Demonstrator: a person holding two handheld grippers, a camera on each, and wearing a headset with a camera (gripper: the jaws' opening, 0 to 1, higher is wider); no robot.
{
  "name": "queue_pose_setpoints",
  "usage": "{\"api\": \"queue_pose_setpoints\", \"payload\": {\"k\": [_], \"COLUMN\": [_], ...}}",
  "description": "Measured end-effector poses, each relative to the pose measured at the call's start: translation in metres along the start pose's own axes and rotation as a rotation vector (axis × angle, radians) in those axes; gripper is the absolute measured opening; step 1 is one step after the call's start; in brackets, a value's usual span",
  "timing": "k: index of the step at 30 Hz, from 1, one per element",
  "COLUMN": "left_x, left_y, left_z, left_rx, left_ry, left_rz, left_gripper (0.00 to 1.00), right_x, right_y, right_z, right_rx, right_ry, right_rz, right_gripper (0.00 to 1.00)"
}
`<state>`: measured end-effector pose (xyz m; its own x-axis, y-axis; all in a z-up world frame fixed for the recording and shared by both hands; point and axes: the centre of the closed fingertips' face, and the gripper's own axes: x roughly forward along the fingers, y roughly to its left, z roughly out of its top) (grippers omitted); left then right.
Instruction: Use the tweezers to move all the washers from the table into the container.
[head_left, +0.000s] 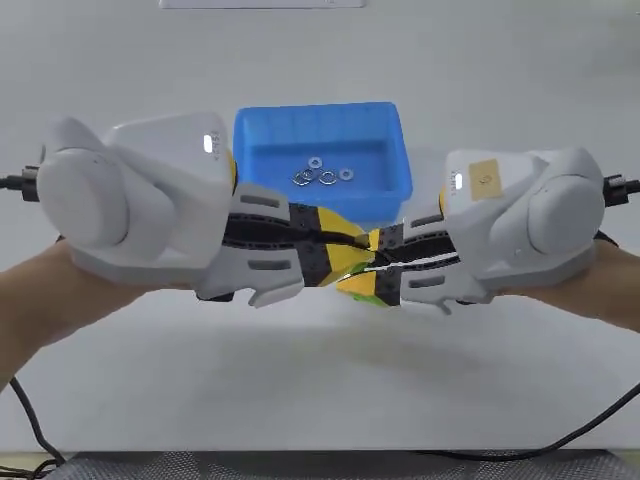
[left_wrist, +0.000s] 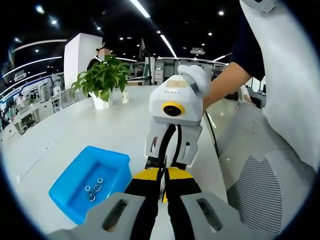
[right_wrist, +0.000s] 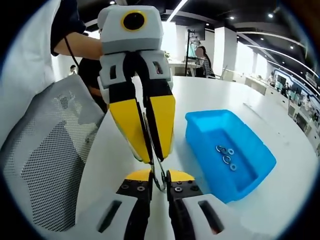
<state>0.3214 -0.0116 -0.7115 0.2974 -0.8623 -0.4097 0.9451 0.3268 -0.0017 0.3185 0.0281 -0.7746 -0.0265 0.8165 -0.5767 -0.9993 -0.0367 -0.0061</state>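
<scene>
Tweezers (right_wrist: 157, 171) held in the air between both grippers, in front of the container (head_left: 318, 112).

The thin metal tweezers lie lengthwise along the line joining the two grippers, left to right in the head view; which end is the tip I cannot tell. The right gripper (right_wrist: 159, 176) has its fingers clenched on one end, and the left gripper (right_wrist: 155, 155), facing it tip to tip, pinches the other. Beyond them, the washers (head_left: 322, 176) lie clustered in the blue container on the white table (head_left: 300, 385).
</scene>
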Motion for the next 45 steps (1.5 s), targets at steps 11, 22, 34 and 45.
{"api": "queue_pose_setpoints", "payload": {"k": [11,22,34,45], "left_x": [0.0,-0.002,-0.015,-0.05], "left_y": [0.004,0.007,0.007,0.018], "left_z": [-0.002,-0.006,-0.005,-0.005], "left_rx": [-0.013,-0.024,-0.042,-0.086], "left_ry": [0.014,0.033,0.037,0.0], "left_rz": [0.021,0.038,0.055,0.161], "left_gripper": [0.08,0.15,0.19,0.2], "right_x": [0.001,0.002,-0.004,-0.026], "right_y": [-0.003,0.001,-0.006,-0.013], "right_z": [0.0,0.001,0.006,0.027], "right_rx": [-0.004,0.01,0.007,0.032], "right_ry": [0.007,-0.01,-0.009,-0.026], "right_rz": [-0.003,-0.002,-0.029,-0.061], "right_gripper": [0.1,0.1,0.1,0.1]}}
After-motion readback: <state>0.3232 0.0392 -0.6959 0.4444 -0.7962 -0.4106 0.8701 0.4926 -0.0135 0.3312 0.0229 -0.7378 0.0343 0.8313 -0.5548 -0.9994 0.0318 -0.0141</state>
